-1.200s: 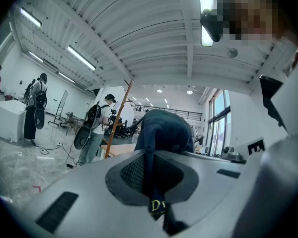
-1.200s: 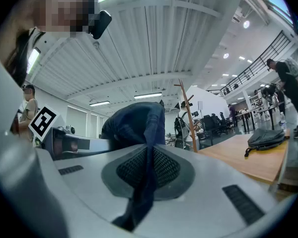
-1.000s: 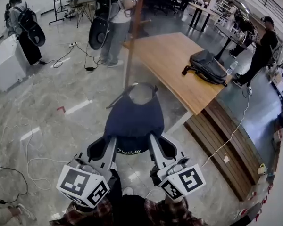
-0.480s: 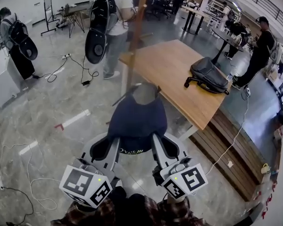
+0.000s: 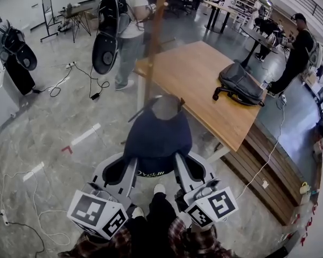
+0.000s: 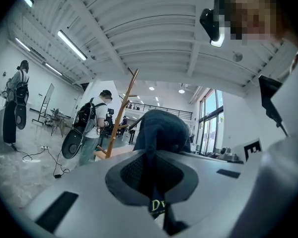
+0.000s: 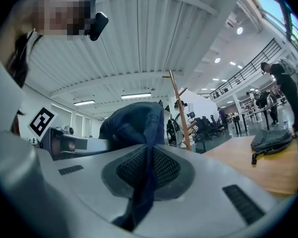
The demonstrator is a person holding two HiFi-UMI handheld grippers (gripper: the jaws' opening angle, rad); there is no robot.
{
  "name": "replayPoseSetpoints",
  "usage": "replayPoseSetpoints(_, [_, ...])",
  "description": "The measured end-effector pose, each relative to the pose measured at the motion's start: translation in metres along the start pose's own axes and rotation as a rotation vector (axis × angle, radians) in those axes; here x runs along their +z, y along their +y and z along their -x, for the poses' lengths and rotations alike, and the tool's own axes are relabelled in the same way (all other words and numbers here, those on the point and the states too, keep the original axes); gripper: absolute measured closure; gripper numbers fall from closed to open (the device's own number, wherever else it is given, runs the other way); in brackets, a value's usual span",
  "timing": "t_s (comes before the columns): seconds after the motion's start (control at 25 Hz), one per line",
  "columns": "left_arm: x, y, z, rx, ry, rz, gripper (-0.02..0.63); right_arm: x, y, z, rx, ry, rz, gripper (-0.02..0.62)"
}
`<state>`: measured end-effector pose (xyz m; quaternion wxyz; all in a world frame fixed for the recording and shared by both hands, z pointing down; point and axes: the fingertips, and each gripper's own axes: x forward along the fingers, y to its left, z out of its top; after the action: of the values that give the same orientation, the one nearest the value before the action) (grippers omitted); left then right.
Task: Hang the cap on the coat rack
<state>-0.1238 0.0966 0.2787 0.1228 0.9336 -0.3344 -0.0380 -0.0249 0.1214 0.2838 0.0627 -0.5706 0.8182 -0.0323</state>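
A: Navy cloth w/ pale lettering at the near edge. Holding cap w/ both tools?
B: Yep. Gripped by L gripper on its left side and by R gripper on its right. Stretched between the two, bulk of it fwd of the tips.
A: L jaw state?
B: Pressed together on a fold of the fabric. Seen in left gripper view as a dark strip running down thru the pads, lettering right at the nip.
A: And R?
B: Same. Closed tight on cloth, pinched strip hanging down between the pads in right gripper view.
A: Where's the coat rack?
B: Straight ahead of both tools, wooden pole rising just beyond the far edge of the cap. Can't tell if touching. Angled pegs visible up top in both gripper views.
A: Anything else around?
B: Wooden table fwd and to the right of R gripper, dark backpack lying on it. Cables strewn on grey stone floor left of L gripper. Person w/ black gear on the back standing beyond the rack, slightly left. More ppl farther off, left and right. Plaid sleeves just behind the marker cubes.
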Motion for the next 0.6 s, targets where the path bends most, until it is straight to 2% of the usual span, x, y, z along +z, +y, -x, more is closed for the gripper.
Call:
replayPoseSetpoints(0.24, [0.001, 0.036, -0.053, 0.040, 0.009, 0.018, 0.586, -0.006, -0.041, -0.052, 0.035, 0.024, -0.016, 0.574])
replayPoseSetpoints(0.6, [0.008, 0.075, -0.162, 0.114, 0.011, 0.025, 0.586, -0.001, -0.134, -0.131, 0.094, 0.052, -0.025, 0.574])
